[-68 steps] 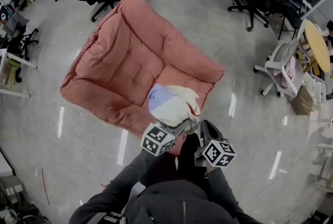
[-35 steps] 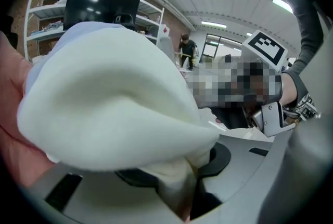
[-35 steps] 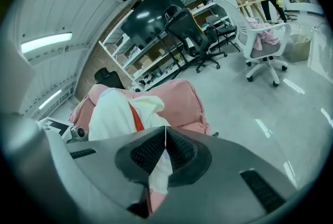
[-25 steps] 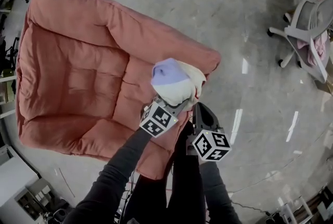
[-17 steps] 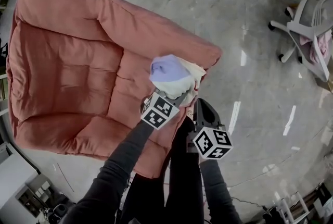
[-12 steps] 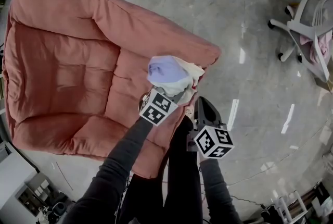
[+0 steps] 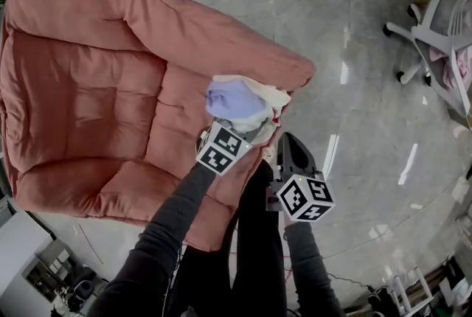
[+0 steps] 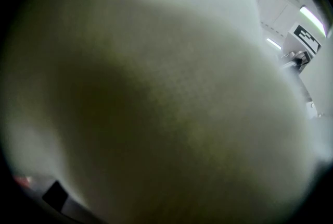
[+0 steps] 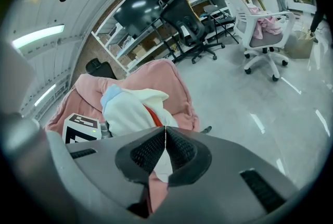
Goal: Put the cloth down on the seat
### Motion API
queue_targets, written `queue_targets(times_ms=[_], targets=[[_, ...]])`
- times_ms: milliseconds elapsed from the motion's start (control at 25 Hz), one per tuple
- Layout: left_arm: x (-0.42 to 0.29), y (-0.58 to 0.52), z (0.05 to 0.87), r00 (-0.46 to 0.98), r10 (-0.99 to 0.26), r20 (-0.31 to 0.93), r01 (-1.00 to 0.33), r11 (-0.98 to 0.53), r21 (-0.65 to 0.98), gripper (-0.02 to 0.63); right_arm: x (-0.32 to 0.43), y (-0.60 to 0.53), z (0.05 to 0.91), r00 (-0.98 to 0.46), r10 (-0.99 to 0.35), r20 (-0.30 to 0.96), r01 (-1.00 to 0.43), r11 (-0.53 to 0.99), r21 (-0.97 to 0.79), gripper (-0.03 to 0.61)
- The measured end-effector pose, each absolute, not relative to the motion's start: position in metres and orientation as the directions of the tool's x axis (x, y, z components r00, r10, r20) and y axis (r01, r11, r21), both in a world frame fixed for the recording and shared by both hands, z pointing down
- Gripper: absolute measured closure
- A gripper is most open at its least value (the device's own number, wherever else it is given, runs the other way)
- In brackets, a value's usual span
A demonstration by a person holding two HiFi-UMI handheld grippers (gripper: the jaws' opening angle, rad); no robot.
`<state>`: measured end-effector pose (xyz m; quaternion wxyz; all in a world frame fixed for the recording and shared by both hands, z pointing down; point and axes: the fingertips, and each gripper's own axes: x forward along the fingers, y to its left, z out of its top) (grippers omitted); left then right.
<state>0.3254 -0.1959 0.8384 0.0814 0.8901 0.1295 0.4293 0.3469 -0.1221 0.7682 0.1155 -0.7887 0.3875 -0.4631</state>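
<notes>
Left gripper (image 7: pixel 247 133), jaws opening, has lowered the cloth (image 7: pixel 237 100) toward the seat (image 7: pixel 88 87).

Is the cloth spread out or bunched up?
Bunched up: the cloth is a rounded white-and-lilac wad over the pink seat cushion, not laid flat.

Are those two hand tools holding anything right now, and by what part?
The left tool has the near end of the bundled cloth between its jaws, which are opening; whether they pinch it cannot be told. The right tool is shut, empty.
</notes>
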Motion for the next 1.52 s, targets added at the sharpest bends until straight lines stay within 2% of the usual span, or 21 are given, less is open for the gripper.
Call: queue_targets(times_ms=[240, 440, 640, 1520], targets=[[0.319, -0.191, 0.838, 0.585, 0.289, 0.758, 0.143, -0.956, 0.255, 0.362, 0.345, -0.116, 0.767, 0.269, -0.716, 0.644, -0.502, -0.675, -0.541, 0.566], [0.313, -0.186, 0.832, 0.581, 0.295, 0.758, 0.138, -0.954, 0.265, 0.260, 0.342, -0.116, 0.759, 0.272, -0.725, 0.633, -0.510, -0.667, -0.544, 0.566], [0.301, -0.190, 0.825, 0.594, 0.266, 0.759, 0.110, -0.962, 0.251, 0.215, 0.331, -0.116, 0.755, 0.273, -0.732, 0.624, -0.521, -0.658, -0.544, 0.566], [0.207, -0.204, 0.773, 0.642, 0.207, 0.738, 0.071, -0.975, 0.211, 0.215, 0.249, -0.100, 0.729, 0.315, -0.726, 0.611, -0.492, -0.676, -0.549, 0.566]])
